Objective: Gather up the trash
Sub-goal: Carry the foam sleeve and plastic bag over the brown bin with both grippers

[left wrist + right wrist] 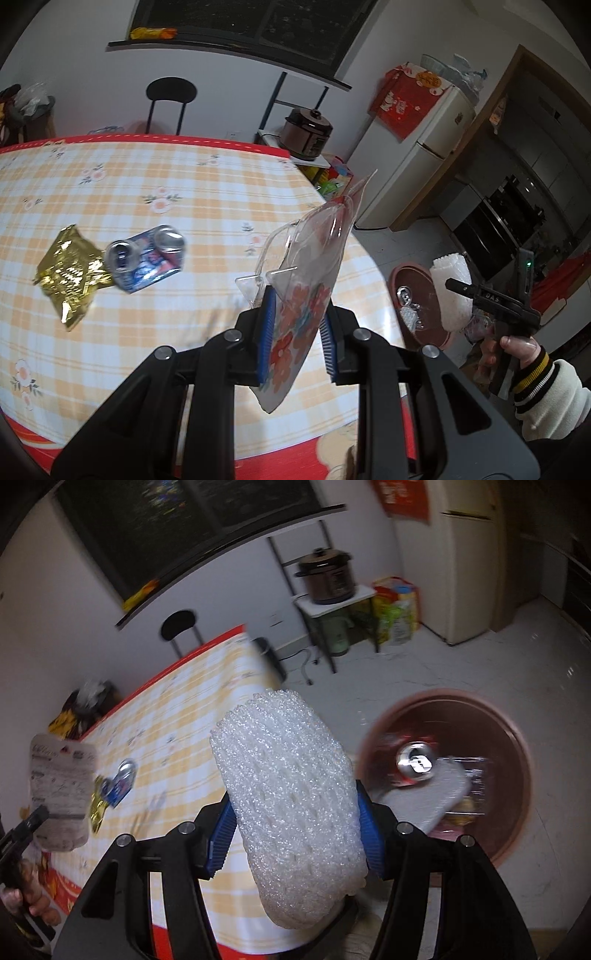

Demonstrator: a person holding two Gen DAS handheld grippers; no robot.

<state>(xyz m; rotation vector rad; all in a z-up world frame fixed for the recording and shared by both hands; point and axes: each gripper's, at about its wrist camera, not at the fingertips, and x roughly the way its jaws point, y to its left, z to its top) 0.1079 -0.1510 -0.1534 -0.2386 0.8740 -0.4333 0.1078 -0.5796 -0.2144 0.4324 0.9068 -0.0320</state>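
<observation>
One foam sleeve (291,812), one blister pack (299,306), clamped

Left black plastic two-finger gripper (297,334): ribbed blue rubber pads (266,332) on the inner faces, angular linkage arms with triangular cut-outs, round silver pivot screws (232,335) at the joints. Right black plastic two-finger gripper (295,836) is the same build; seen from the left wrist camera its side carries white lettering "DAS" and a small green light. The bare-skinned right hand (511,350) emerges from a cream knit sleeve (554,398) with a black-and-yellow striped cuff.
</observation>
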